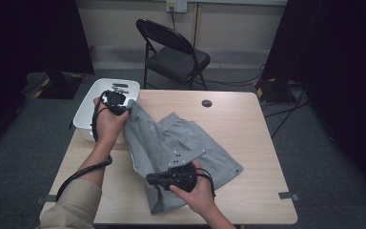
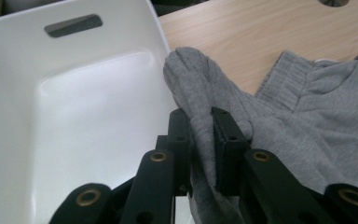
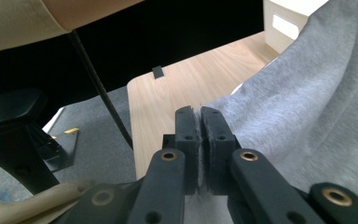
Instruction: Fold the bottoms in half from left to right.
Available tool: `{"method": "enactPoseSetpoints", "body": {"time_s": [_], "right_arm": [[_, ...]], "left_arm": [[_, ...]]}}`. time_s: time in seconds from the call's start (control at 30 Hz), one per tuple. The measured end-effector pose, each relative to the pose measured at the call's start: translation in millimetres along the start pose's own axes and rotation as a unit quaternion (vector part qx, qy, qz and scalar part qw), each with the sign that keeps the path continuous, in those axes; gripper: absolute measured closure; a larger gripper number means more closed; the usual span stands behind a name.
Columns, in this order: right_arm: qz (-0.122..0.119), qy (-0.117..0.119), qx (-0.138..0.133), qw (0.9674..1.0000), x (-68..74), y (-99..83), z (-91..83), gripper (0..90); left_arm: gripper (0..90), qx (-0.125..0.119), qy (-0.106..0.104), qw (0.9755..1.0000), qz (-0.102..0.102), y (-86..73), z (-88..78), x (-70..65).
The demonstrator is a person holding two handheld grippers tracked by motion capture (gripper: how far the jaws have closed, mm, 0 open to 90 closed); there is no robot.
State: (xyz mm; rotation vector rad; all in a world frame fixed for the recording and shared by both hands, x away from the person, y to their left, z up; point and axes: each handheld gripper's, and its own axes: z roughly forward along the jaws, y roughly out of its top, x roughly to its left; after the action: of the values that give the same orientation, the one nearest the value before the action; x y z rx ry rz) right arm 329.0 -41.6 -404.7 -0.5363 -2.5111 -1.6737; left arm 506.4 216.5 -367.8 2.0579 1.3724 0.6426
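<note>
While both sets of fingers pinch the grey garment (image 1: 181, 143), the left gripper (image 2: 204, 135) holds a fold beside the white tub (image 1: 88, 107) and the right gripper (image 3: 199, 135) an edge over the desk (image 1: 248, 119). Soft and limp, it should sag; edges grip best. Its underside is hidden.

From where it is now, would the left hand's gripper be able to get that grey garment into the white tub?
Probably yes. The left gripper is shut on a fold of the grey garment right at the rim of the white tub, whose open inside lies alongside. The right gripper grips another edge and would need to follow or let go.
</note>
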Motion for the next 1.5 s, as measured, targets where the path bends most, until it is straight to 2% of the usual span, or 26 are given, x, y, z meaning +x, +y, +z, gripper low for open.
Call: {"method": "enactPoseSetpoints", "body": {"time_s": [0.27,0.43,0.57,0.73,0.9,0.97,1.03,1.3,1.5], "right_arm": [[-0.01,0.017,0.007,0.9998,10.6,6.5,16.3,86.2],[-0.012,0.016,0.009,0.9998,11.2,5.7,15.8,86.2],[-0.004,0.003,0.001,1.0,3.2,1.5,1.0,86.2],[0.012,-0.016,-0.005,0.9998,-10.1,-8.7,-22.1,86.2],[0.028,-0.027,-0.012,0.9992,-19.4,-21.3,-37.7,86.2],[0.031,-0.029,-0.011,0.999,-21.0,-24.7,-40.2,86.2],[0.032,-0.031,-0.012,0.999,-22.0,-27.1,-42.0,86.2],[0.042,-0.046,-0.019,0.9979,-29.1,-37.2,-57.4,86.2],[0.058,-0.064,-0.022,0.996,-39.8,-50.3,-76.7,86.2]], "left_arm": [[78.9,-0.001,-0.005,0.9999,-0.012,-18.4,-7.3,8.6],[78.4,0.005,-0.005,0.9999,-0.008,-17.8,-5.5,4.6],[78.0,0.007,-0.002,1.0,0.003,-7.0,-0.9,-4.7],[77.9,0.019,0.009,0.9996,0.02,10.0,13.1,-24.5],[76.8,0.019,0.002,0.9995,0.024,18.3,25.4,-41.4],[76.2,0.016,-0.009,0.9997,0.015,18.5,28.9,-44.5],[75.7,0.016,-0.01,0.9996,0.023,18.9,31.9,-49.1],[74.2,0.018,-0.022,0.9991,0.031,29.6,49.1,-70.5],[74.1,0.016,-0.037,0.9984,0.041,40.0,65.0,-94.5]]}}
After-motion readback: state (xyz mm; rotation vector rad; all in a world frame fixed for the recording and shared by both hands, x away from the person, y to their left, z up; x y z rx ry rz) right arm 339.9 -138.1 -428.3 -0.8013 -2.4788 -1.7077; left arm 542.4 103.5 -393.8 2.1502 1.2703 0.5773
